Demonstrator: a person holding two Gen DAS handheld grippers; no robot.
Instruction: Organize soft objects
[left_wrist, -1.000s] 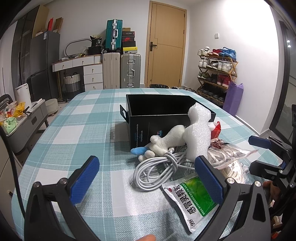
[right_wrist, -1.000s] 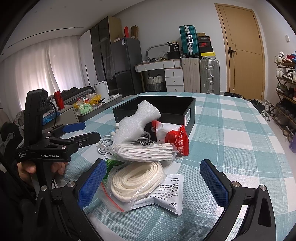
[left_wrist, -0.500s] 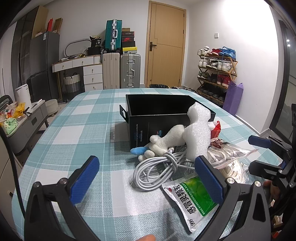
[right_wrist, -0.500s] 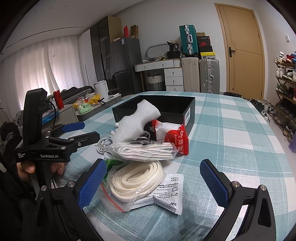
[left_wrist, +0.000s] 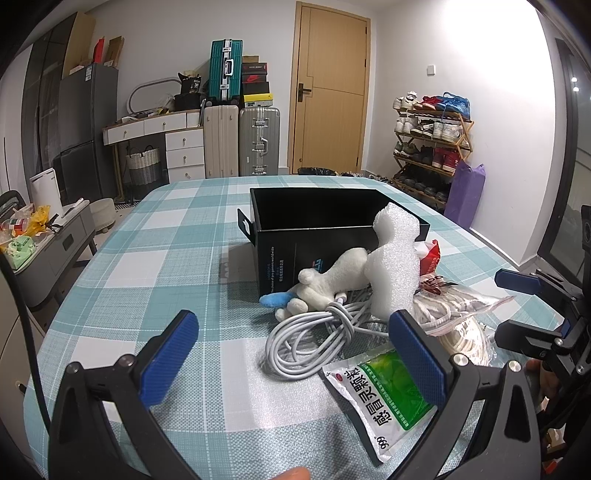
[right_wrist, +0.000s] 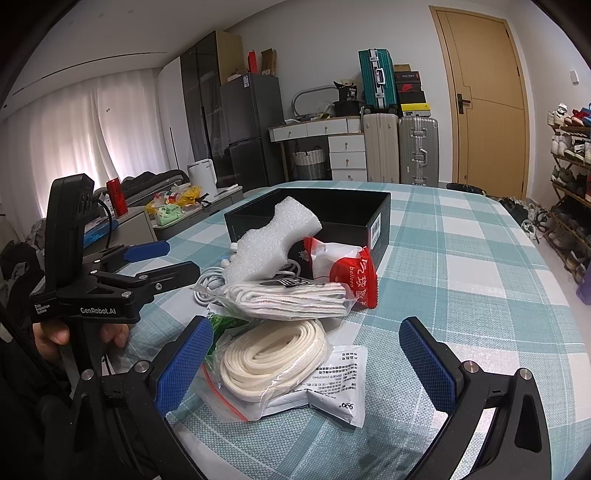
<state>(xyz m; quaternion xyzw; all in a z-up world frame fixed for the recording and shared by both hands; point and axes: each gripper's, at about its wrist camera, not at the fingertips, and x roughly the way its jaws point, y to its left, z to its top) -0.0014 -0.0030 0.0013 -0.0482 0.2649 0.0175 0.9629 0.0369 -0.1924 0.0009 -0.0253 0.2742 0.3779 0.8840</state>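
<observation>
A table with a teal and white checked cloth fills the room's middle. The left gripper is spread wide and holds nothing. Its right finger sits over a green medicine packet. At 12 o'clock lies a coiled white cable, then a white plush toy beside a white foam piece, then a black box. The right gripper is spread wide too, empty. At 12 o'clock lies a bag of flat white rope, then a bundle of white cord and a red balloon packet.
</observation>
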